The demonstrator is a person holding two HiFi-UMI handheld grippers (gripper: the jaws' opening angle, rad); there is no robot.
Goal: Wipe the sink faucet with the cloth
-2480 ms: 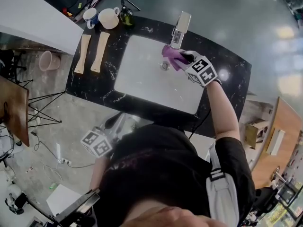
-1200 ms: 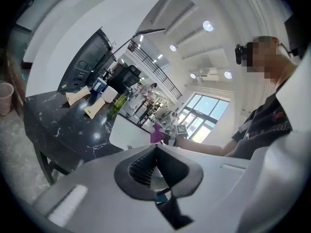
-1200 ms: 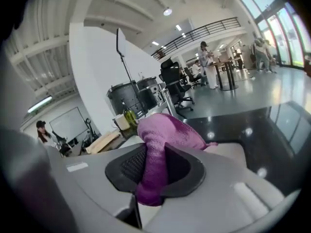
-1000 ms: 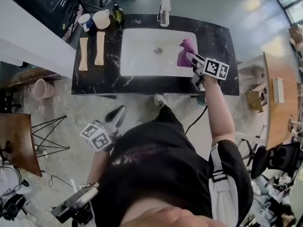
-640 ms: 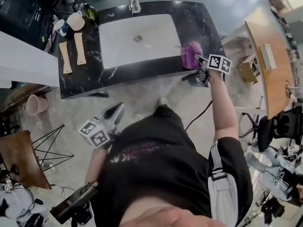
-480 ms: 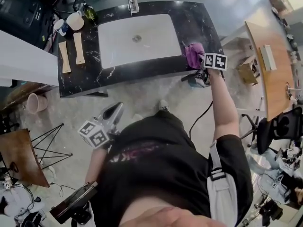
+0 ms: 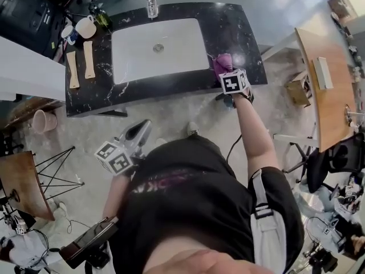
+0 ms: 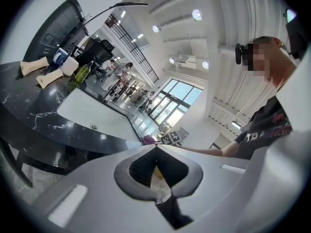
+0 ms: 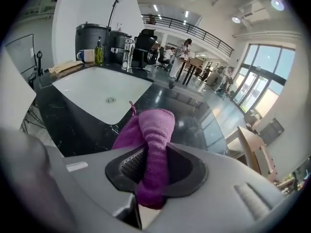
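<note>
**Head view.** Black counter (image 7: 242, 33), glossy with white veining. A white rectangular sink (image 7: 177, 50) is set into it, smooth, with a round drain. The metal faucet (image 7: 150, 0) stands upright at the sink's far edge. The purple cloth (image 7: 221, 61), soft and bunched, is over the counter just right of the sink, well apart from the faucet. Whether it rests on the stone cannot be told. The right gripper (image 7: 226, 71) is at the counter's near right, arm stretched out, marker cube (image 7: 234, 81) on top. The left gripper (image 7: 136, 137) is near left over the floor, apart from the counter, tips pointing toward it.

**Left gripper view.** Left gripper (image 8: 156, 171): the dark ribbed pads meet at the tip with nothing between them, so it is clenched and empty. The counter (image 8: 34, 115) and sink (image 8: 92, 113) lie beyond it.

**Right gripper view.** Right gripper (image 9: 155, 174): the jaws have just been closing, and they grasp the cloth (image 9: 155, 130), a looped terry fold standing up between the ribbed pads. The gripper tilts down over the counter (image 9: 189, 118). The sink (image 9: 92, 89) lies to the left and the faucet (image 9: 127, 52) at the far left.
</note>
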